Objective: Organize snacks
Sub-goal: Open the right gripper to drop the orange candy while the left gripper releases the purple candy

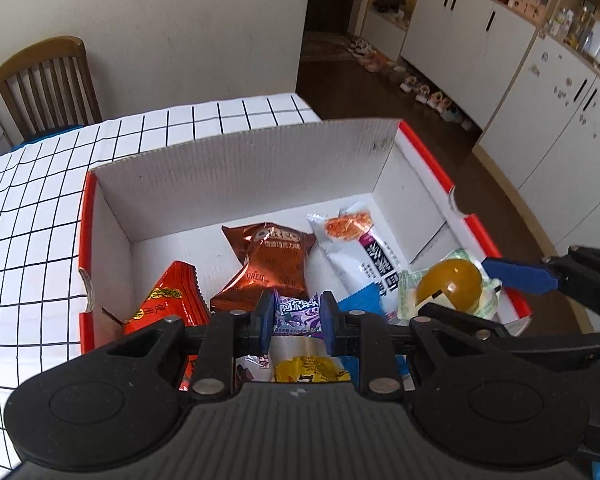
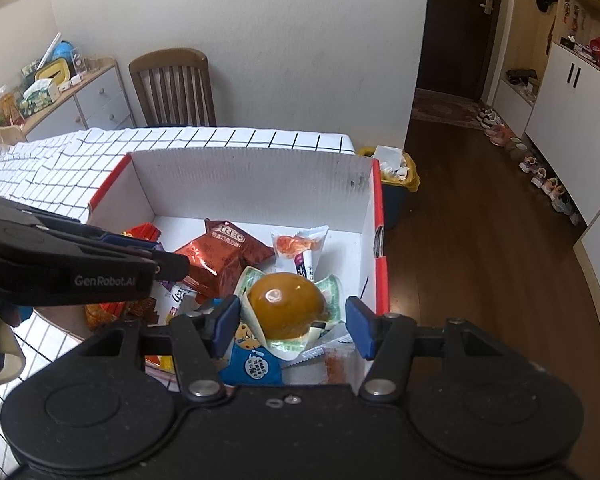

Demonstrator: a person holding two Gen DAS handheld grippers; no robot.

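A red-and-white cardboard box [image 1: 240,160] [image 2: 252,176] on the checked tablecloth holds several snacks. My left gripper [image 1: 296,320] is shut on a purple snack packet [image 1: 296,314] over the box's near side. My right gripper [image 2: 294,324] is open around a wrapped golden bun [image 2: 286,304], its pads apart from the wrapper on both sides; the bun also shows in the left wrist view [image 1: 448,286]. Inside lie a brown Oreo bag [image 1: 270,258] [image 2: 220,254], a white packet [image 1: 356,248] [image 2: 302,252], a red packet [image 1: 166,300] and a blue packet [image 2: 256,364].
The table with the checked cloth [image 1: 28,220] [image 2: 52,168] ends just behind the box. A wooden chair [image 1: 48,84] [image 2: 174,88] stands at the wall. A bin with a yellow liner [image 2: 396,176] sits right of the table. Cabinets [image 1: 500,60] and shoes line the right side.
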